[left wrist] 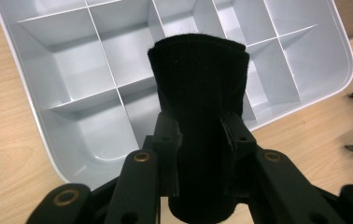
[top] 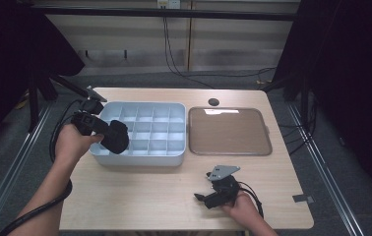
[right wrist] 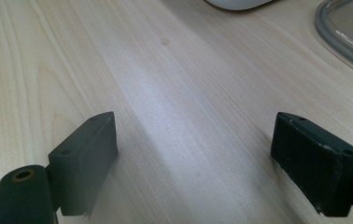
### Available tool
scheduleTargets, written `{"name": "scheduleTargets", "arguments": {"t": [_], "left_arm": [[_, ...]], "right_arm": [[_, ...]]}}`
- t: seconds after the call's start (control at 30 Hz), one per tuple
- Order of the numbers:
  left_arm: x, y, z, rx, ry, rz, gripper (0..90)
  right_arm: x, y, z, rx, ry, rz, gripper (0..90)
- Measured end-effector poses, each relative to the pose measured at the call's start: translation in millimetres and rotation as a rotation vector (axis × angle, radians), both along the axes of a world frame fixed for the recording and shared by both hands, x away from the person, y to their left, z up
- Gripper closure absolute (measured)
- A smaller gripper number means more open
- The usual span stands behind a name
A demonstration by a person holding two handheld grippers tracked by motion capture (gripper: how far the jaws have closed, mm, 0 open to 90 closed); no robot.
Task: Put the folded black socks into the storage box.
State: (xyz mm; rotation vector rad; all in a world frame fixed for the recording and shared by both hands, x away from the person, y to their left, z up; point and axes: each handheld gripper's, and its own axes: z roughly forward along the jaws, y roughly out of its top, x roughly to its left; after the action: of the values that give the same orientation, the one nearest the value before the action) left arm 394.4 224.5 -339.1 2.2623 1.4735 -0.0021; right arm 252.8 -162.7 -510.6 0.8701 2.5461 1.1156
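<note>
1. Nearest me, the right gripper [top: 202, 198] rests low on the wooden table [top: 139, 196], its jaws spread wide with nothing but bare wood between them. Judging by how it lies, it is parked out of the way while the other hand works.

2. Ahead of those jaws and off to one side sits the clear lid [right wrist: 347, 35], flat on the table beside the box. Laid there, it leaves every cell of the box open from above.

3. The left gripper [left wrist: 201, 135] is clamped on a black fabric roll [left wrist: 198, 112], the pads pressing its two sides at about mid-length. The roll pokes out beyond the fingertips, so I would say the free end is meant to go in first.

4. Just under and beyond the roll's free end lies the grey compartment box [left wrist: 39, 130], its grid of empty cells facing up. In the high view the roll [top: 115, 136] hangs over the box's near-left corner [top: 95, 153], and I cannot tell whether it touches a divider yet.

5. The gripper tilts downward toward those cells; my guess is that the angle lets the roll slide into one compartment rather than bridge two.

6. Farthest off, cables [top: 171, 44] trail down the back wall.
</note>
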Motion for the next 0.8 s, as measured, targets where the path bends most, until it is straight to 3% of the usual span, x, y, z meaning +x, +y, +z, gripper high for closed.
{"name": "scheduleTargets", "arguments": {"t": [0.3, 0.57, 0.8], "left_arm": [[6.2, 3.1, -3.8, 0.005, 0.005, 0.006, 71.5], [10.4, 12.7, -4.1, 0.01, -0.004, 0.039, 71.6], [15.5, 23.2, -9.5, 0.011, 0.011, 0.066, 71.5]], "right_arm": [[0.0, 0.0, 0.0, 0.0, 0.0, 0.0, 14.2], [0.0, 0.0, 0.0, 0.0, -0.001, 0.001, 14.2], [0.0, 0.1, 0.0, 0.001, 0.001, 0.001, 14.2]]}}
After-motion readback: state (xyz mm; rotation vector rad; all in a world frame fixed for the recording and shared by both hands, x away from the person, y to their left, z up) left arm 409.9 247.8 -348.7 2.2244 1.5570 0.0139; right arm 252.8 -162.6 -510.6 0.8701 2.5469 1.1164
